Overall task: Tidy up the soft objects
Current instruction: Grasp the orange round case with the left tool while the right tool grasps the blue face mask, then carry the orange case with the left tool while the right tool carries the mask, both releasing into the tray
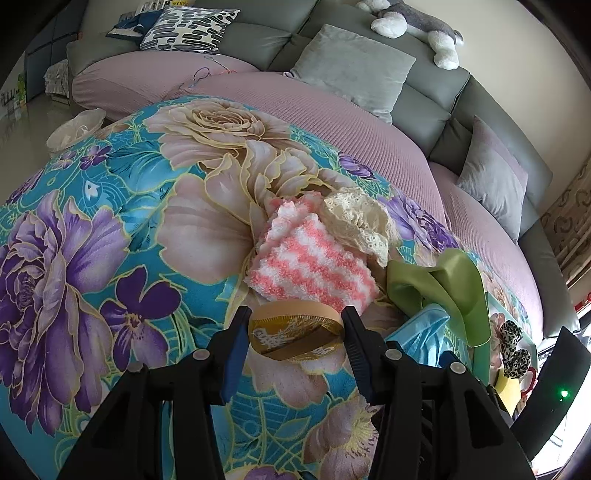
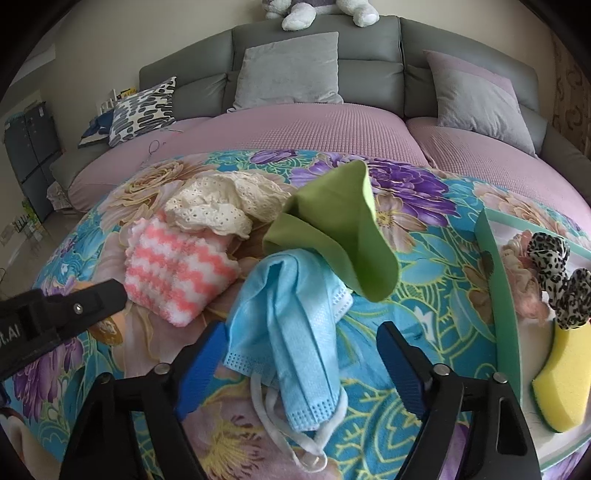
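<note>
- Left gripper nearest in left wrist view: fingers part-way closed, clamped on a gold ribbon roll, one finger on each side; roll's open ring faces up toward the camera, long axis running finger to finger.
- Right gripper: fingers wide, straddling a blue face mask; pads not touching it.
- Mask lies crumpled on the floral blanket, long axis running from near the camera up toward the green cloth; white ear loops trail at the near end.
- Green cloth stands peaked, overlapping the mask's far end.
- Pink-and-white fuzzy cloth left of mask, cream lace cloth just behind it, touching.
- Green tray on the right holds a yellow sponge and a leopard-print scrunchie.
- Grey sofa behind with pillows; plush toy lies on its backrest.
</note>
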`<state>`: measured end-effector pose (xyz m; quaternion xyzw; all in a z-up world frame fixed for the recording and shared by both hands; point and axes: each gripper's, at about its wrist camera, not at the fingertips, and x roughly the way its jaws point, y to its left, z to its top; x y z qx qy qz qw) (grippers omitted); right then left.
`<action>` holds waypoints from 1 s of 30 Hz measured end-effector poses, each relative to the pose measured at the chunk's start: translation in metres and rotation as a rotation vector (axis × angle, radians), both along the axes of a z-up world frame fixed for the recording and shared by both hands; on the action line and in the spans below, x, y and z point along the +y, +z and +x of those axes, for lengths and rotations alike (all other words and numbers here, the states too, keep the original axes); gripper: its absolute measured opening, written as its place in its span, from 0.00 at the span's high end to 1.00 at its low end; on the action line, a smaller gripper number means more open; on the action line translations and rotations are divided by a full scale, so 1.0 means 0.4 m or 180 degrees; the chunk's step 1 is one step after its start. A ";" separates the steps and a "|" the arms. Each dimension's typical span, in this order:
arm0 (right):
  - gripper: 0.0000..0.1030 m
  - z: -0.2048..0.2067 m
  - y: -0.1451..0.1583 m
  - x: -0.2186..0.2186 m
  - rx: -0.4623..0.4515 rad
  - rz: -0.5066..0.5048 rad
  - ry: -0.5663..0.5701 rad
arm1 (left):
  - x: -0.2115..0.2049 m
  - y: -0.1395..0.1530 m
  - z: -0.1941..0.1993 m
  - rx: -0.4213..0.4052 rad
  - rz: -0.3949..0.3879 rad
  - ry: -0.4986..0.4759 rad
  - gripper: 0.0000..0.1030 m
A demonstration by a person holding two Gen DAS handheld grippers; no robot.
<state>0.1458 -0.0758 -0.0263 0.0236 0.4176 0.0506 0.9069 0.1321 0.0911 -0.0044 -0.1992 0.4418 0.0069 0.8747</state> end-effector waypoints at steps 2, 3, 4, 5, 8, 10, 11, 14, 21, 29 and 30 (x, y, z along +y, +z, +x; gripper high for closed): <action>0.26 0.004 -0.004 0.007 0.0008 0.0010 0.0009 | 0.001 -0.003 0.002 0.0009 -0.0005 -0.0003 0.50; 0.31 0.005 -0.005 0.009 0.0019 0.0024 0.0035 | 0.002 -0.004 0.002 0.0015 -0.0010 -0.0002 0.50; 0.33 0.007 -0.007 0.010 0.0029 0.0027 0.0044 | 0.003 -0.006 0.003 0.0020 -0.0017 0.0001 0.50; 0.38 0.008 -0.009 0.012 0.0038 0.0036 0.0054 | 0.004 -0.007 0.003 0.0026 -0.0025 0.0004 0.50; 0.42 0.007 -0.012 0.013 0.0050 0.0061 0.0071 | 0.008 -0.009 0.003 0.0030 -0.0037 0.0014 0.50; 0.50 0.005 -0.012 0.010 0.0055 0.0124 0.0097 | 0.009 -0.009 0.002 0.0026 -0.0040 0.0022 0.50; 0.53 0.005 -0.013 0.009 0.0063 0.0157 0.0105 | 0.009 -0.009 0.002 0.0024 -0.0040 0.0024 0.50; 0.57 0.002 -0.014 0.006 0.0082 0.0227 0.0120 | 0.009 -0.006 0.000 0.0014 -0.0035 0.0029 0.50; 0.80 -0.001 -0.007 -0.020 0.0116 0.0465 0.0137 | 0.008 0.001 -0.004 -0.0011 -0.0013 0.0054 0.50; 0.83 -0.011 0.015 -0.034 0.0046 0.0610 0.0200 | 0.004 0.013 -0.008 -0.0057 0.0019 0.0069 0.50; 0.83 -0.013 0.020 -0.036 0.0030 0.0615 0.0211 | 0.005 0.014 -0.009 -0.0062 0.0021 0.0073 0.50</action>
